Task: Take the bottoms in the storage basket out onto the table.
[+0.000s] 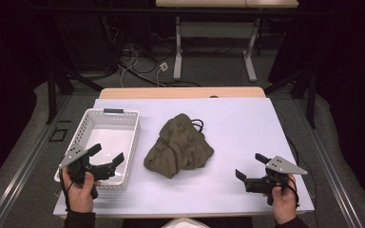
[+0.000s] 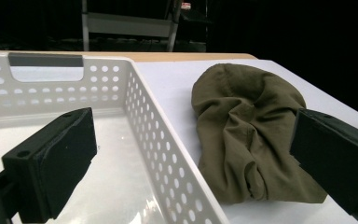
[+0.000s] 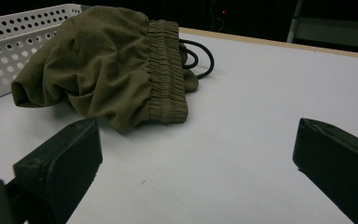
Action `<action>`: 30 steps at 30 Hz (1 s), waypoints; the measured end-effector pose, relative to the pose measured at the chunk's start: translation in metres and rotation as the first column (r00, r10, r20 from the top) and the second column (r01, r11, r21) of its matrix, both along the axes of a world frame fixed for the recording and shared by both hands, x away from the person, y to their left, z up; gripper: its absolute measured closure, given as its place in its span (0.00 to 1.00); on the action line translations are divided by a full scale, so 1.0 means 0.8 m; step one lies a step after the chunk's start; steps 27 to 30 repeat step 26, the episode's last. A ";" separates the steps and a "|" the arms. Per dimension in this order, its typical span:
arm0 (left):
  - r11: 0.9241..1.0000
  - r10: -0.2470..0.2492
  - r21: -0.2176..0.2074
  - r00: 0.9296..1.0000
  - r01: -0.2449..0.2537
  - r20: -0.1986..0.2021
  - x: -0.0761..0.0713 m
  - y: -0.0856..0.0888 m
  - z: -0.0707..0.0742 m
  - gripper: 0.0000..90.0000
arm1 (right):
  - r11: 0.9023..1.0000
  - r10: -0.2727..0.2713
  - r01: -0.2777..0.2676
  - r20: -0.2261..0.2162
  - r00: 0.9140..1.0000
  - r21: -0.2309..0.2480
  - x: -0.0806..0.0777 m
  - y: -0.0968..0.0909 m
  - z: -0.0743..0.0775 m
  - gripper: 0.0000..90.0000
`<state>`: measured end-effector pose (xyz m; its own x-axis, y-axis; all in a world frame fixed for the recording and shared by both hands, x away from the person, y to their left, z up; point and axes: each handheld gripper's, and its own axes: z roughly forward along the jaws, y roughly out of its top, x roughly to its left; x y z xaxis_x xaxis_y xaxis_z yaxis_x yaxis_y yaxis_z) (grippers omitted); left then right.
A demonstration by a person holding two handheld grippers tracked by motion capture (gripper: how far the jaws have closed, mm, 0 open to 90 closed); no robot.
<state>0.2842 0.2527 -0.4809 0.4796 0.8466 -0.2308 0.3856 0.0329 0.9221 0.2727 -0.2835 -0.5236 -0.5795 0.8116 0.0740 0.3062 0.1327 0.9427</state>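
A crumpled olive-green garment (image 1: 179, 146) (image 2: 249, 135) (image 3: 107, 65) with a ribbed elastic band and a black drawstring (image 3: 200, 58) lies in a heap mid-table. To its left stands a white perforated basket (image 1: 88, 124) (image 2: 154, 135) (image 3: 9, 51) with nothing in it. My left gripper (image 1: 107, 154) hovers over the basket's near right part, open, one jaw above the basket floor and the other toward the garment. Close to the table's front right, my right gripper (image 1: 250, 166) is open over bare surface and faces the garment.
The white tabletop (image 1: 247, 123) has a wooden strip (image 1: 180, 92) along its far edge. Beyond it, a desk frame (image 1: 214, 42) and cables (image 1: 138, 61) are on the dark floor. A white object (image 1: 185, 223) pokes in at the bottom edge.
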 end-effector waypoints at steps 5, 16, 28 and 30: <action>1.000 0.012 -0.006 1.000 -0.012 0.002 0.000 0.005 0.000 0.01 | 1.000 0.002 -0.002 0.000 1.000 0.001 0.000 0.000 0.000 0.01; 1.000 0.022 -0.009 1.000 -0.022 -0.007 0.002 0.010 -0.004 0.01 | 1.000 0.005 -0.005 0.001 1.000 0.011 0.001 0.001 -0.001 0.01; 0.999 0.031 -0.011 1.000 -0.031 -0.007 0.002 0.013 -0.004 0.01 | 1.000 0.009 -0.009 -0.006 1.000 0.005 0.001 0.000 0.000 0.01; 0.999 0.031 -0.011 1.000 -0.031 -0.007 0.002 0.013 -0.004 0.01 | 1.000 0.009 -0.009 -0.006 1.000 0.005 0.001 0.000 0.000 0.01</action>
